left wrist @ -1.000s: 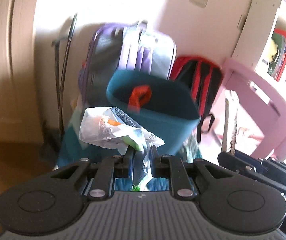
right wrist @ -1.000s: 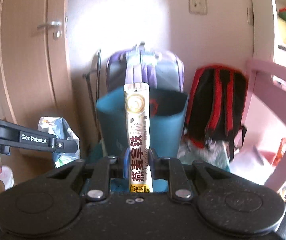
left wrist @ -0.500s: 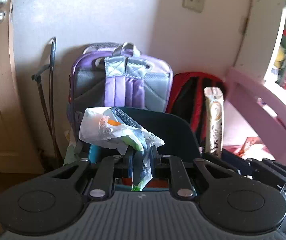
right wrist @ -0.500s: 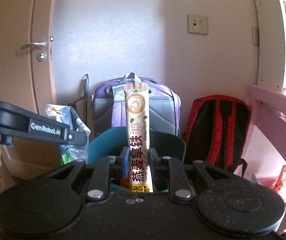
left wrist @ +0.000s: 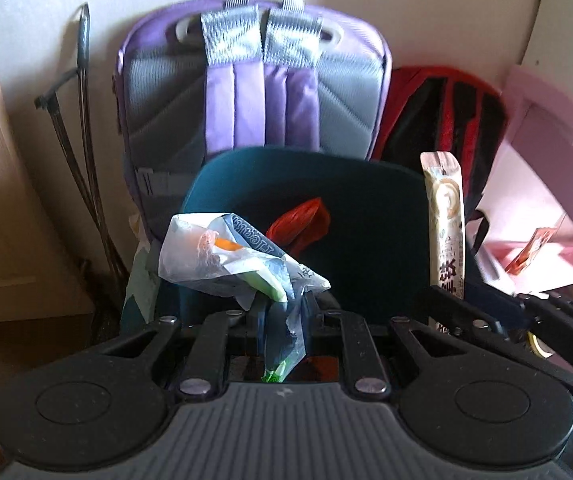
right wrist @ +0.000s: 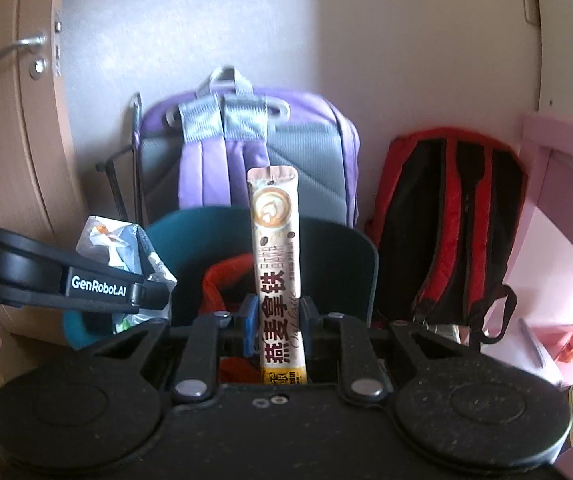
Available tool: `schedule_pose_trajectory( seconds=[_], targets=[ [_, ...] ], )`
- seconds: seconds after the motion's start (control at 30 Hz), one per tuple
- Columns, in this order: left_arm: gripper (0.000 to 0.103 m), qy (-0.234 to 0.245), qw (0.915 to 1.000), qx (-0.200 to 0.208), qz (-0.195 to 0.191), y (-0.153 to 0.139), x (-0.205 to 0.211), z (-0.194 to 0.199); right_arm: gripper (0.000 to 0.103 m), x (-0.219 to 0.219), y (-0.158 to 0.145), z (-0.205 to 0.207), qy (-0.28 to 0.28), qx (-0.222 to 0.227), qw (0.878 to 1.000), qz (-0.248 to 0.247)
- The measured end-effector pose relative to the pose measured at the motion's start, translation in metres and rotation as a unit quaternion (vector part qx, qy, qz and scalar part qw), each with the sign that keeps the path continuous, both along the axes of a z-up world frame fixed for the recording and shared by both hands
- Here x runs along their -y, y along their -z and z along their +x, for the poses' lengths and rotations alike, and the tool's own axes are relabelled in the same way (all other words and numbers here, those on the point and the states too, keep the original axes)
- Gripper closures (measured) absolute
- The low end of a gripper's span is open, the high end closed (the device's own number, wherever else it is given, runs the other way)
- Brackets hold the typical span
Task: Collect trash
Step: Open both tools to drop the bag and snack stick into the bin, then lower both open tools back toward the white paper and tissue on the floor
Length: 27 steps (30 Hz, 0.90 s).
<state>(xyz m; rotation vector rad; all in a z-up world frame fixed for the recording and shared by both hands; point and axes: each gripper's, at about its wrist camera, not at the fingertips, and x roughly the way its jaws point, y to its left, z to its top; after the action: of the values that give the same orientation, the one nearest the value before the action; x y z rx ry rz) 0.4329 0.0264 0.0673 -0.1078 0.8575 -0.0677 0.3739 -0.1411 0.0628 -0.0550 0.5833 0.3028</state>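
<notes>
The left gripper (left wrist: pixel 282 312) clamps a crumpled plastic wrapper (left wrist: pixel 230 260), which hangs over the near rim of the teal bin (left wrist: pixel 366 216). Just to its right, the right gripper (right wrist: pixel 276 320) has an upright oat latte sachet (right wrist: pixel 276 256) between its jaws, which are opening; the sachet also stands above the bin's near rim. Something red (right wrist: pixel 222 280) lies inside the bin. Behind the bin a purple backpack (left wrist: pixel 254 80) leans on the wall, with a red and black backpack (right wrist: pixel 454 232) beside it.
</notes>
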Motion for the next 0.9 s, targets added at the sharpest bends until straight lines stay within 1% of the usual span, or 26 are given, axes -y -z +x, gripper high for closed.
schedule_pose_trajectory(
  seconds=[0.07,0.13,0.17,0.23,0.27,0.3,0.37,0.4,0.5,0.53,0.57,0.63,0.9],
  targets=[
    [0.084,0.0,1.0,-0.007,-0.002,0.006,-0.001,0.004,0.08,0.0,0.005,0.002,-0.006,-0.006,1.0,-0.003],
    [0.078,0.001,0.9999,-0.015,-0.004,0.012,-0.001,0.006,0.08,-0.001,0.008,0.003,-0.01,-0.008,1.0,-0.008],
    [0.073,0.0,0.9999,-0.017,-0.003,0.014,-0.001,0.006,0.079,-0.001,0.009,0.004,-0.011,-0.008,1.0,-0.009],
    [0.068,0.005,0.9999,-0.012,0.001,0.015,0.001,0.006,0.078,-0.001,0.011,0.002,-0.013,-0.006,1.0,-0.009],
    [0.06,0.009,0.9999,-0.009,0.0,0.015,0.002,0.006,0.078,-0.002,0.012,0.003,-0.013,-0.007,1.0,-0.009],
    [0.044,0.011,0.9999,-0.007,-0.002,0.014,0.004,0.005,0.077,-0.002,0.012,0.003,-0.014,-0.008,1.0,-0.008],
    [0.027,0.004,1.0,0.001,-0.003,0.01,0.005,0.001,0.077,-0.001,0.013,0.003,-0.014,-0.009,1.0,-0.007],
    [0.027,0.003,1.0,0.008,-0.004,0.008,0.005,-0.002,0.077,0.0,0.012,0.002,-0.014,-0.009,1.0,-0.005],
    [0.027,0.006,0.9999,0.014,0.0,0.001,0.006,-0.008,0.075,0.003,0.008,-0.006,-0.013,-0.006,1.0,-0.002],
    [0.027,0.005,0.9998,0.017,0.001,-0.003,0.006,-0.012,0.072,0.004,0.005,-0.009,-0.014,-0.005,1.0,-0.002],
    [0.027,0.005,0.9998,0.02,0.002,-0.005,0.006,-0.015,0.065,0.004,0.003,-0.012,-0.015,-0.002,1.0,-0.001],
    [0.027,0.004,0.9997,0.024,0.0,-0.012,0.005,-0.024,0.061,0.006,-0.004,-0.021,-0.017,0.005,1.0,0.0],
    [0.027,0.002,0.9991,0.042,-0.003,-0.039,-0.001,-0.071,0.059,0.011,-0.03,-0.065,-0.03,0.023,0.999,0.0]
  ],
)
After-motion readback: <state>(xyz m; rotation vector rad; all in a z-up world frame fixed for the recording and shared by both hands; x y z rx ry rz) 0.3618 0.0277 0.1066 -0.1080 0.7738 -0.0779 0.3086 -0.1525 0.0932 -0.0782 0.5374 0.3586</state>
